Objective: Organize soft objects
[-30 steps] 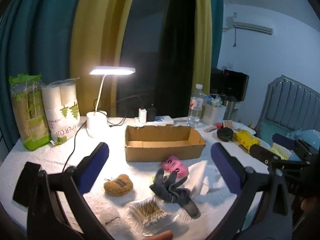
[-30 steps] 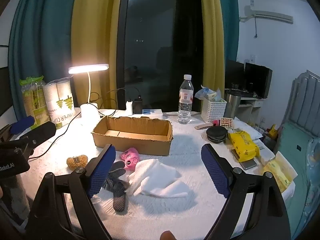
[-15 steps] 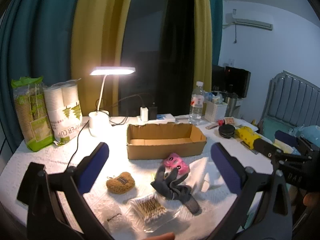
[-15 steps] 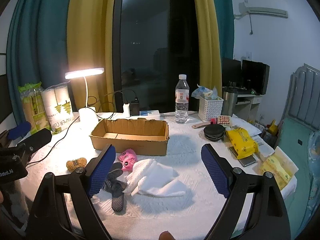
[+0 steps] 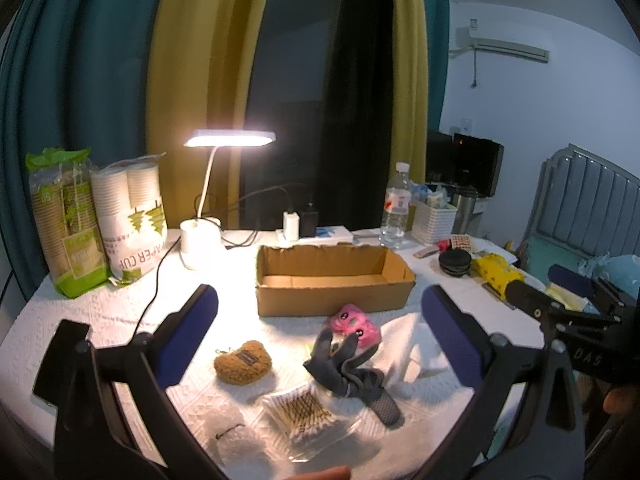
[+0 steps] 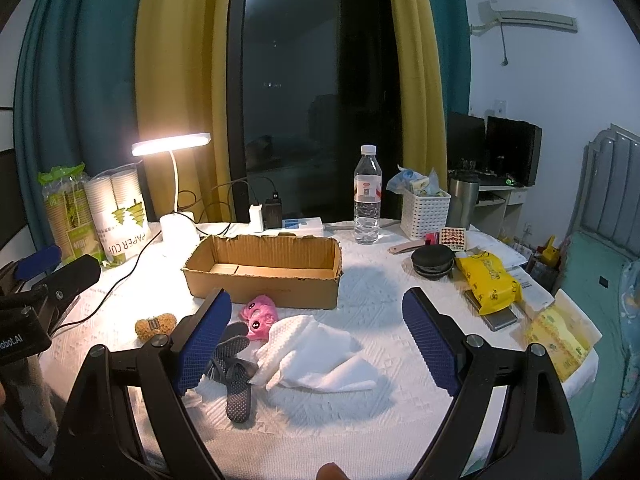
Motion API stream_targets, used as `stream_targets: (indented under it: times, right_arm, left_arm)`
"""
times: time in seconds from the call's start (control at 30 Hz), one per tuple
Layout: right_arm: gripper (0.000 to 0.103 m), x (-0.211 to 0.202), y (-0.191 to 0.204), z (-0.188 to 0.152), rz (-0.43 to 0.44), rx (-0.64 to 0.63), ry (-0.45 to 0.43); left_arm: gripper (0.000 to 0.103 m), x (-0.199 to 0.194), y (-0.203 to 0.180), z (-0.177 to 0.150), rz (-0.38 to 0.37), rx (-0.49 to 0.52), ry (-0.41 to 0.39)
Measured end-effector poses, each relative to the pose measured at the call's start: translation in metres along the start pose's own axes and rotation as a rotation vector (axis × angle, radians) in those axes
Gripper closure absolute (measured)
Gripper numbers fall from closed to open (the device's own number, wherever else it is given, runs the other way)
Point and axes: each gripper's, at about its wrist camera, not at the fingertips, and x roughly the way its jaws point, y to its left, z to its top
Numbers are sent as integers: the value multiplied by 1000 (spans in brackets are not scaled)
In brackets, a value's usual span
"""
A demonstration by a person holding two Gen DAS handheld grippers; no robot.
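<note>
White textured tablecloth (image 6: 360, 292) is carrying everything. Your left view is showing a packet of cotton swabs (image 5: 306, 410) that your right view is missing. You're holding both the left gripper (image 5: 320, 320) and right gripper (image 6: 316, 336) level above the table, fingers spread wide, empty. Grey gloves (image 5: 352, 372) are lying lengthwise toward you, before the cardboard box (image 6: 264, 270).

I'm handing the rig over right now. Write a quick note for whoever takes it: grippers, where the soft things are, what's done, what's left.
Left gripper: open, empty, above the table.
Right gripper: open, empty, above the table.
Cardboard box: holds nothing.
In front of the box, on the white table cover: pink plush, grey glove, white cloth, brown plush pouch.
Done: nothing boxed yet.
Left: likely all four soft items into the box. The cotton swab pack probably stays.
</note>
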Motion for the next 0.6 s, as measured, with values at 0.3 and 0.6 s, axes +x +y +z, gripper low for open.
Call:
stream_targets:
  times: [0.3,0.6]
  right_arm:
    - [13,0,2,-2,1,-4,-2]
    - [13,0,2,-2,2,-3,-2]
  left_arm:
    - [0,0,-1,0,0,1,0]
    - [0,-1,-1,-1,-1,1,-2]
